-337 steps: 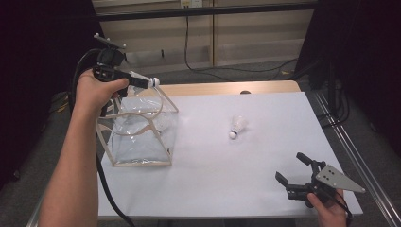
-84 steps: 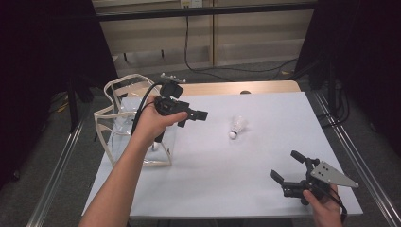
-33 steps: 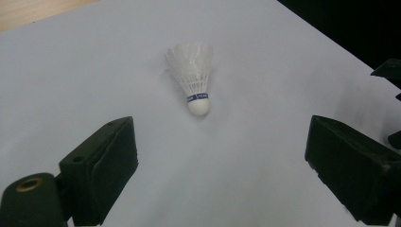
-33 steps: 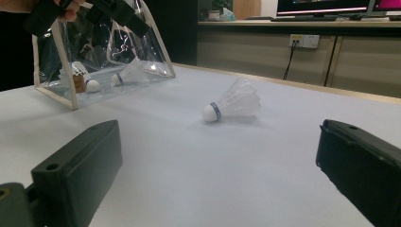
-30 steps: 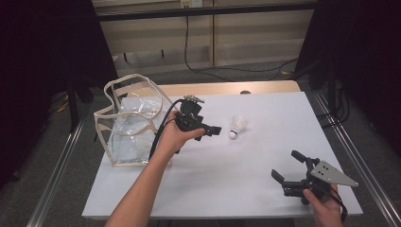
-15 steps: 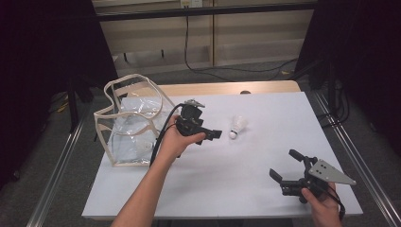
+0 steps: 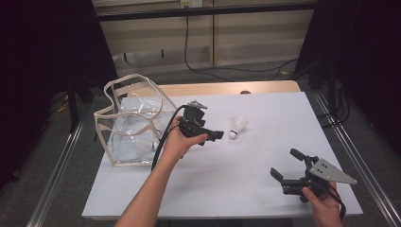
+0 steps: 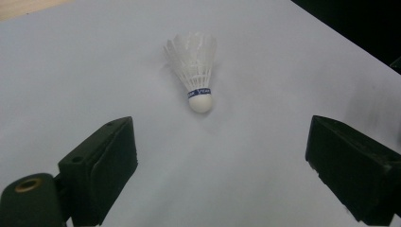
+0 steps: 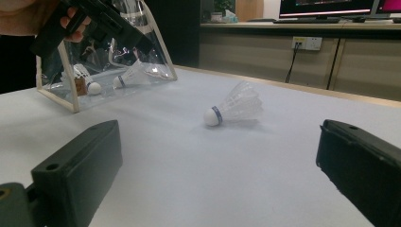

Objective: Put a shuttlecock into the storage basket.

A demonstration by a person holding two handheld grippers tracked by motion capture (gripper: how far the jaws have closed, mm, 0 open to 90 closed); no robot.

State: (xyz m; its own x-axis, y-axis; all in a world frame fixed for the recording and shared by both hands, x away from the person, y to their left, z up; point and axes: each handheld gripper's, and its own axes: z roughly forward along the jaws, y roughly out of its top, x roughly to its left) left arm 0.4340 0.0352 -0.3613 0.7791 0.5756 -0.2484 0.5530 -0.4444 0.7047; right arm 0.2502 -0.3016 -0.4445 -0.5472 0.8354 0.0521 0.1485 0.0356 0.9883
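A white shuttlecock (image 7: 238,126) lies on its side on the white table (image 7: 265,109), cork tip toward the near edge. My left gripper (image 7: 213,128) hovers just left of it, jaws wide open and empty. In the left gripper view the shuttlecock (image 8: 195,71) lies a little beyond the gripper (image 8: 222,130), centred between the jaws. My right gripper (image 7: 284,162) is open and empty near the front right of the table. From the right gripper (image 9: 220,130), the shuttlecock (image 9: 234,109) is farther off.
A clear plastic bag with cream trim (image 7: 127,123) stands at the table's left. In the right gripper view the bag (image 9: 156,42) holds two shuttlecocks (image 9: 87,80). The left gripper (image 9: 94,23) is held in front of the bag. A cable runs from it along the forearm.
My left gripper has left the bag's top, crossed to the right and come down beside the loose shuttlecock. The right gripper has barely moved.
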